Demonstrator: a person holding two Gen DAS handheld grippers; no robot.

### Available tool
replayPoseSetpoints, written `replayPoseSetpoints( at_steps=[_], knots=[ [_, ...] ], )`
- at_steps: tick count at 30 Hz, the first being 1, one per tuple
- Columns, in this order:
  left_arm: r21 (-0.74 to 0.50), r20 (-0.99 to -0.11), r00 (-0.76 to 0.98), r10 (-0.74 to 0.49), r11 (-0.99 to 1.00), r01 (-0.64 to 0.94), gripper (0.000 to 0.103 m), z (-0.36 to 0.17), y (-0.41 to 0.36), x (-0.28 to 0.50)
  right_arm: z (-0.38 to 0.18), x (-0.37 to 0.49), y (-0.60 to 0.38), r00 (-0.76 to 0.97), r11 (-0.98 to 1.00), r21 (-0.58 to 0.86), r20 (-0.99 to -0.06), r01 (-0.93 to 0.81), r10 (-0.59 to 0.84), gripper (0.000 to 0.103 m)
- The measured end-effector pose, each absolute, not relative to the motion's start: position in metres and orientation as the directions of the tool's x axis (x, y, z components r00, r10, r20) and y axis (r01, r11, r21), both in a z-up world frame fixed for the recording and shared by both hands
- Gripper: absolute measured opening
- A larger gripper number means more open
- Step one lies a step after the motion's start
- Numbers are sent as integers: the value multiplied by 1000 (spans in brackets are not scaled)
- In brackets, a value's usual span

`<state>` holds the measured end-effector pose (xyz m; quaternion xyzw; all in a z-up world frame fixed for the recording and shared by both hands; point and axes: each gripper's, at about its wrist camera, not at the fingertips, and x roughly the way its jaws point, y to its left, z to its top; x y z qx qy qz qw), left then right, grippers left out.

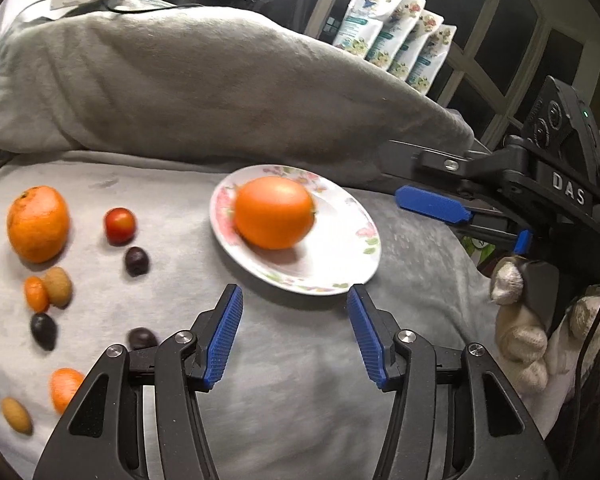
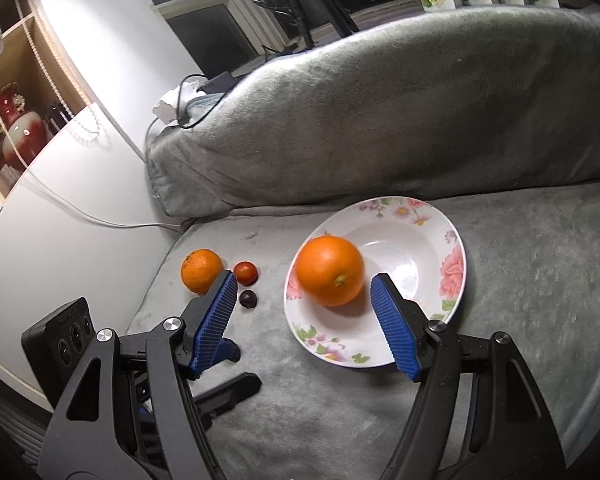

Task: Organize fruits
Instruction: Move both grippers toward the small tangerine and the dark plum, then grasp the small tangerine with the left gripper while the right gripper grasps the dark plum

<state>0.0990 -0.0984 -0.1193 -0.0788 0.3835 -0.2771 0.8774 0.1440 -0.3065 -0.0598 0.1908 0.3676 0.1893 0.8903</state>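
A large orange (image 1: 274, 212) (image 2: 330, 270) lies alone in a white flowered plate (image 1: 340, 264) (image 2: 416, 248) on a grey blanket. Left of the plate sit a second orange (image 1: 38, 223) (image 2: 201, 271), a red tomato (image 1: 119, 225) (image 2: 246, 273), a dark plum (image 1: 136, 261) (image 2: 248, 299) and several small orange, tan and dark fruits (image 1: 46, 294). My left gripper (image 1: 294, 300) is open over bare blanket in front of the plate. My right gripper (image 2: 304, 286) hovers open just short of the orange in the plate, gripping nothing; in the left wrist view the right gripper (image 1: 452, 216) shows beside the plate.
A rolled grey blanket (image 1: 204, 88) (image 2: 380, 120) forms a bank behind the plate. Flowered pouches (image 1: 396, 36) stand by a window behind it. A white cabinet top (image 2: 60, 200) with a cable borders the left. A gloved hand (image 1: 528, 320) holds the right gripper.
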Motion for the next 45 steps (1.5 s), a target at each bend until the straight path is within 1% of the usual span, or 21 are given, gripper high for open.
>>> replayPoseSetpoints(
  at_steps=[4, 8, 15, 17, 23, 29, 32, 33, 34, 35, 36, 39, 41, 45],
  knots=[
    [-343, -617, 586, -526, 849, 401, 54, -118, -73, 99, -57, 137, -296, 662, 865, 449, -581, -225, 474, 73],
    [-299, -623, 628, -466, 884, 359, 54, -117, -43, 99, -58, 133, -282, 655, 871, 419, -588, -257, 475, 73],
    [-265, -647, 666, -373, 928, 262, 54, -124, 6, 113, -62, 126, -253, 636, 875, 370, -603, -311, 481, 73],
    [-269, -660, 657, -364, 931, 245, 53, -129, 16, 118, -64, 125, -246, 623, 872, 368, -610, -324, 489, 73],
    [-238, -682, 658, -321, 947, 215, 37, -137, 36, 123, -71, 126, -224, 608, 872, 336, -625, -355, 488, 73],
    [-227, -702, 643, -305, 952, 203, 29, -146, 50, 135, -83, 126, -203, 569, 863, 322, -653, -389, 500, 73],
    [-243, -717, 621, -318, 948, 204, 25, -152, 53, 143, -90, 127, -194, 551, 861, 307, -670, -405, 498, 73],
    [-247, -720, 615, -320, 947, 204, 25, -153, 53, 144, -93, 127, -191, 545, 859, 306, -673, -409, 500, 72],
    [-249, -724, 609, -324, 946, 208, 25, -155, 53, 146, -96, 128, -188, 537, 859, 303, -680, -413, 499, 70],
    [-248, -727, 605, -325, 946, 210, 25, -156, 52, 148, -98, 128, -187, 530, 857, 303, -685, -417, 501, 66],
    [-248, -730, 601, -326, 945, 212, 25, -156, 52, 150, -101, 129, -184, 519, 854, 304, -691, -422, 503, 64],
    [-248, -738, 591, -325, 945, 211, 24, -159, 50, 156, -108, 130, -174, 497, 846, 304, -702, -438, 510, 62],
    [-255, -742, 584, -329, 944, 208, 24, -162, 50, 159, -113, 131, -167, 487, 844, 292, -712, -449, 505, 60],
    [-258, -752, 573, -326, 945, 200, 24, -166, 51, 165, -121, 135, -158, 471, 846, 281, -730, -454, 495, 59]
  ],
)
